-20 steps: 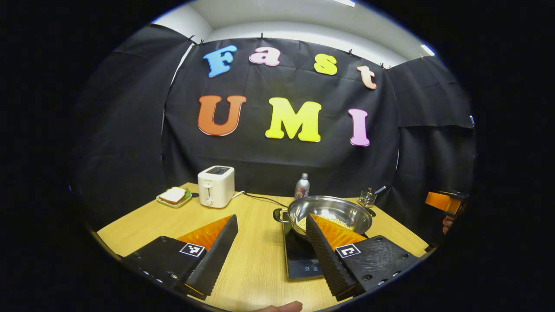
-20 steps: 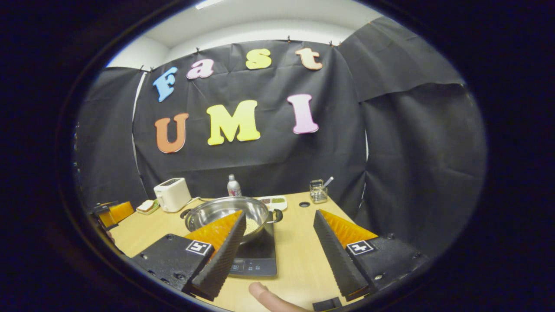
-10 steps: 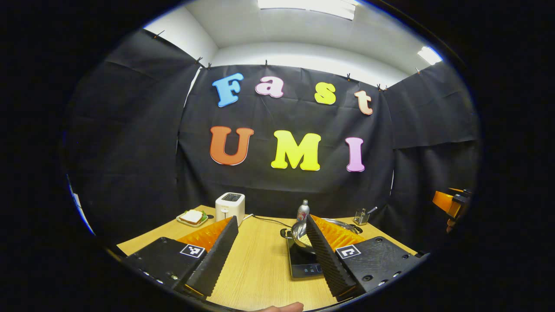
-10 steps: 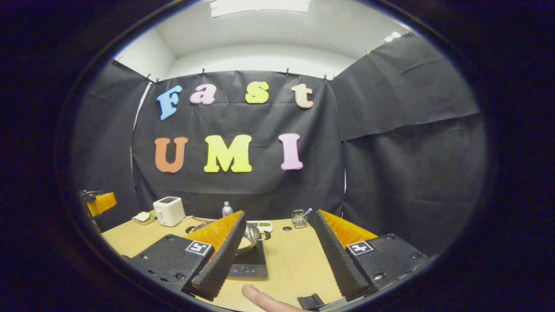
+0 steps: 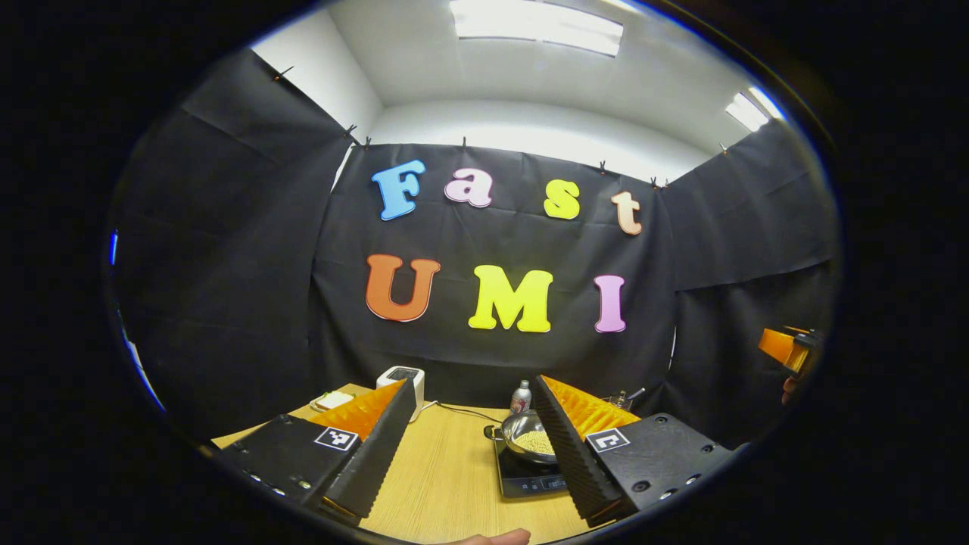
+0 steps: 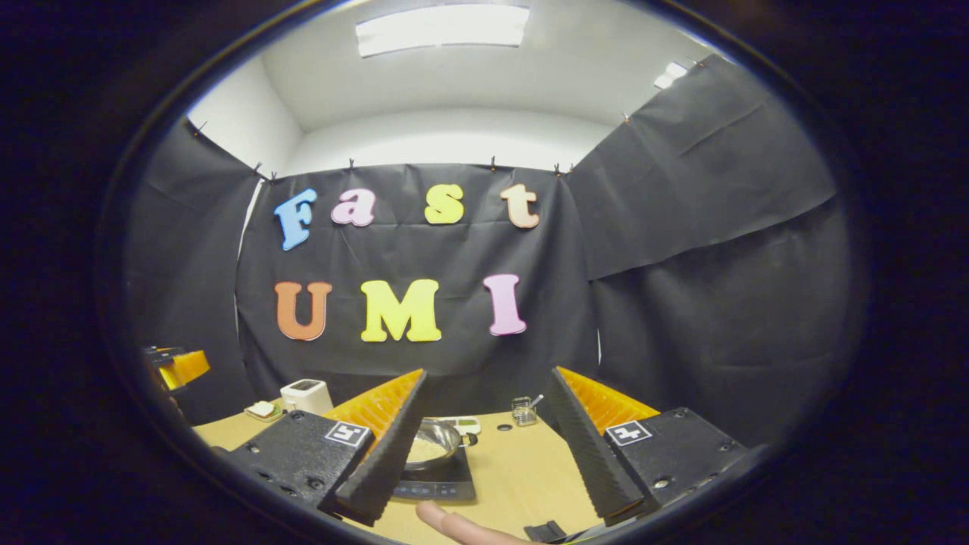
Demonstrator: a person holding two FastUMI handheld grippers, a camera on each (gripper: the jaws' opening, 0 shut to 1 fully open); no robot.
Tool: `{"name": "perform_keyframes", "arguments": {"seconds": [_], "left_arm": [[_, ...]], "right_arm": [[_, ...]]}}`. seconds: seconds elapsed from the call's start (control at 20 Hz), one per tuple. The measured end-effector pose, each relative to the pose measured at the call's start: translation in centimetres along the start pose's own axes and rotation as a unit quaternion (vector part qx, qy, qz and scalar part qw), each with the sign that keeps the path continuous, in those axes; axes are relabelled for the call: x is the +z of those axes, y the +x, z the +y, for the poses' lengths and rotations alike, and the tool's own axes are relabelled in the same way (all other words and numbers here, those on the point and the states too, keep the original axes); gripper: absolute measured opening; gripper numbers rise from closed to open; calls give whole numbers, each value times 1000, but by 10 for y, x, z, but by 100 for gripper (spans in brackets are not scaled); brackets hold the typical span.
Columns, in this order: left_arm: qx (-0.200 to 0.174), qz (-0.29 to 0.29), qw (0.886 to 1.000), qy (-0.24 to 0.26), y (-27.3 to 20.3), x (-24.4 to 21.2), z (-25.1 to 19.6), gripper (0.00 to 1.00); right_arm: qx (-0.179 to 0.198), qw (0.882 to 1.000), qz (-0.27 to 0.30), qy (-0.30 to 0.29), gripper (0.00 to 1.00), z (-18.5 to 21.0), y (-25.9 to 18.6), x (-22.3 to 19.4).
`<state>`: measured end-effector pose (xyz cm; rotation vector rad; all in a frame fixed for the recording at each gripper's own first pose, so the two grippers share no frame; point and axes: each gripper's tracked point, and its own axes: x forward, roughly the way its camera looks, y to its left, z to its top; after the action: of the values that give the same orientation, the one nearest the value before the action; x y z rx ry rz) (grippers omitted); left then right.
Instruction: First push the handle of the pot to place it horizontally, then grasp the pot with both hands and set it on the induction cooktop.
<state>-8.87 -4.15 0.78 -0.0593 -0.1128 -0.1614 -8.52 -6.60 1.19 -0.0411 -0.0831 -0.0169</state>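
1. Pot (image 5: 530,439): sitting on the induction cooktop (image 5: 526,478), pale grains lying inside; one side handle (image 5: 490,433) is pointing left in the left gripper view, so the handle-to-handle axis is lying roughly crosswise to both cameras.
2. Left gripper (image 5: 473,446): fingers standing spread, gripping nothing, hanging well back from the pot, which is lying ahead and toward its right finger.
3. Right gripper (image 6: 484,446): fingers likewise spread and empty; the pot (image 6: 431,448) is lying ahead, partly behind its left finger.
4. Nearness: neither gripper is looking clearly closer.
5. Judgement: placement is appearing complete, no further reach seeming needed.
6. Table (image 5: 447,469): carrying a toaster (image 5: 401,378) and a bottle (image 5: 521,397) at the back.
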Motion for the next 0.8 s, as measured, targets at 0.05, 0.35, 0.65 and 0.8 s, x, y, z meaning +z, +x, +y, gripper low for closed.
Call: {"name": "perform_keyframes", "arguments": {"seconds": [0.05, 0.35, 0.65, 0.8], "left_arm": [[2, 4, 1000, 4, -1, -3, 0, 93], [8, 15, 1000, 6, 5, -9, 3, 94], [18, 30, 999, 11, 9, -17, 8, 93], [19, 35, 999, 14, 9, -18, 8, 93]], "right_arm": [[-2, 1000, -4, -1, 96, -1, -1, 0], [-14, 1000, 15, 2, 96, -7, 8, -15], [-9, 999, 35, 3, 98, -11, 14, -27], [-6, 999, 38, 2, 98, -11, 14, -29]]}}
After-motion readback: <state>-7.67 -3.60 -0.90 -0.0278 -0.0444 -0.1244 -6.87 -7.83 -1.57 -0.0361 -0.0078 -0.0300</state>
